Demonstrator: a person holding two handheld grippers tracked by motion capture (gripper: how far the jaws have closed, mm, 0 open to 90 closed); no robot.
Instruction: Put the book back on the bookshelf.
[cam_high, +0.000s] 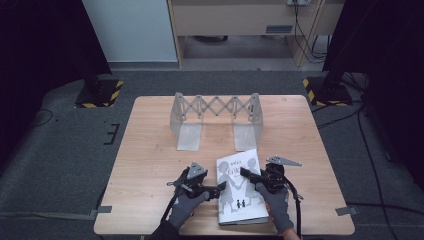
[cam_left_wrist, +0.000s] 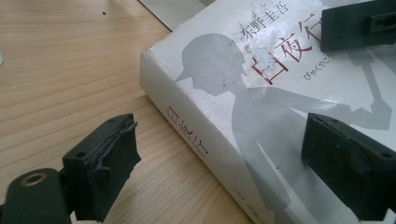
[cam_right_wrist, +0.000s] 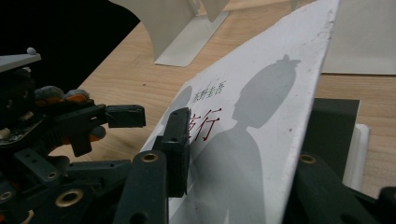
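A white paperback book (cam_high: 241, 190) lies near the table's (cam_high: 150, 150) front edge, before an expandable metal bookstand (cam_high: 216, 119); the right gripper (cam_right_wrist: 233, 163) pinches its lifted front cover; the left gripper (cam_left_wrist: 224, 163) gapes wide astride the spine; the cover looks thin, bendy, easily creased; better held by the stiff spine

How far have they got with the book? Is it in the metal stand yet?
Not yet. Nothing looks finished: the book lies on the table, apart from the metal stand. In hand: the right gripper pinches the front cover, raised at one edge; the left gripper sits open astride the spine. Left, probably: standing it in the stand.
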